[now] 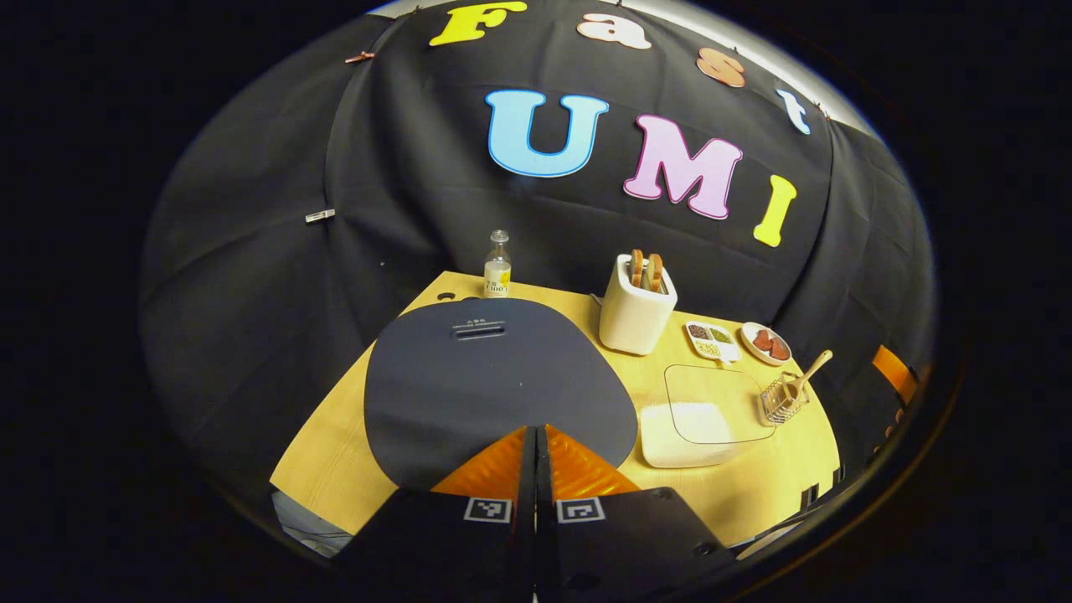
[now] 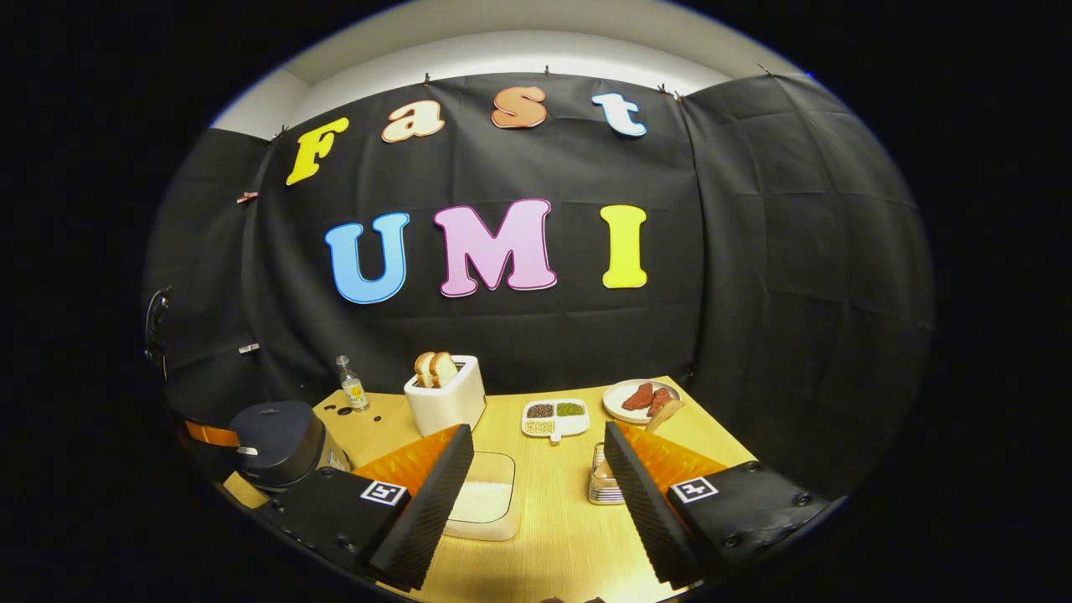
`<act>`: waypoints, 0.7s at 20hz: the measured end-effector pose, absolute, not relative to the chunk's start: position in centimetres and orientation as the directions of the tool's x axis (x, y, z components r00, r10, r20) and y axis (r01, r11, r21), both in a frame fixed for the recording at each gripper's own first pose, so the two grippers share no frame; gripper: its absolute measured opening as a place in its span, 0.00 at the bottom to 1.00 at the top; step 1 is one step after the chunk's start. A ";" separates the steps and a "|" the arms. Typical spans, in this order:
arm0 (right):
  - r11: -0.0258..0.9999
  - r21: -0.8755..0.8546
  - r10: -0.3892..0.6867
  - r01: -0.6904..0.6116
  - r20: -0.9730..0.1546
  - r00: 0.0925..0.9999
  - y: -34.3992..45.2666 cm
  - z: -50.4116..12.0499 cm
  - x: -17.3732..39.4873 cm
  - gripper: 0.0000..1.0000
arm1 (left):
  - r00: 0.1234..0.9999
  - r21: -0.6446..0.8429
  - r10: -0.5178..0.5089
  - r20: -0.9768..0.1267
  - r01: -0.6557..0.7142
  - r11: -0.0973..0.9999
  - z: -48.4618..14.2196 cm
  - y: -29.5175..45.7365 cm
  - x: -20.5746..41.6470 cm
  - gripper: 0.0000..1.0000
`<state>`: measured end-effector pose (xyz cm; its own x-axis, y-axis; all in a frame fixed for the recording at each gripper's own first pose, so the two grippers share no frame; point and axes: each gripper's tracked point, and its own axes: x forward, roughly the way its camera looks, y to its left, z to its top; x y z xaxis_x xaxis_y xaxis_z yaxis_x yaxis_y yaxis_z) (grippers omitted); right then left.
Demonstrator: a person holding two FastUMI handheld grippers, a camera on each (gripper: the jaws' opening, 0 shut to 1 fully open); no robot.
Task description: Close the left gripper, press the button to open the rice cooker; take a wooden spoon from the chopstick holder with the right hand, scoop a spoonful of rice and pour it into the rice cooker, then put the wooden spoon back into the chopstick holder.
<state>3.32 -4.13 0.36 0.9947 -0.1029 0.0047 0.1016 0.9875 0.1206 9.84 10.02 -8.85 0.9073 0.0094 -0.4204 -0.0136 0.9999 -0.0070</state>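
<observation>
The dark rice cooker (image 1: 494,385) sits with its lid down at the table's near left, right under my left gripper (image 1: 536,431), whose fingers are pressed together just above the lid's front edge. A wooden spoon (image 1: 809,371) stands in the wire chopstick holder (image 1: 783,400) at the right. The clear container of white rice (image 1: 699,419) lies between cooker and holder. In the right gripper view, my right gripper (image 2: 538,469) is open above the table, with the rice container (image 2: 484,502) by its left finger and the chopstick holder (image 2: 601,481) by its right finger. The rice cooker (image 2: 276,452) is far left.
A white toaster (image 1: 634,310) with bread slices stands at the back, beside a small glass bottle (image 1: 497,266). A divided dish of grains (image 1: 712,339) and a plate of red food (image 1: 766,343) lie at the back right. The wooden table (image 1: 335,469) ends near the cooker.
</observation>
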 end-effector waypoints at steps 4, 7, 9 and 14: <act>0.987 0.131 -0.095 0.095 -0.009 0.995 -4.9 -0.1 4.1 0.98 | 0.884 0.004 0.028 -0.468 -0.030 1.000 -10.9 9.9 10.2 0.06; 0.987 0.137 -0.081 0.085 -0.034 0.996 -5.3 -0.9 4.6 0.98 | 0.879 0.054 0.056 -0.474 -0.035 0.998 -11.2 9.8 10.2 0.06; 0.986 0.145 -0.073 0.081 -0.053 0.996 -5.7 -1.5 4.9 0.98 | 0.869 0.085 0.081 -0.489 -0.045 0.995 -11.3 9.9 10.3 0.06; 0.984 0.162 -0.056 0.070 -0.089 0.994 -6.3 -2.8 5.6 0.99 | 0.878 -0.034 0.079 -0.472 -0.108 0.994 -11.3 10.0 10.2 0.06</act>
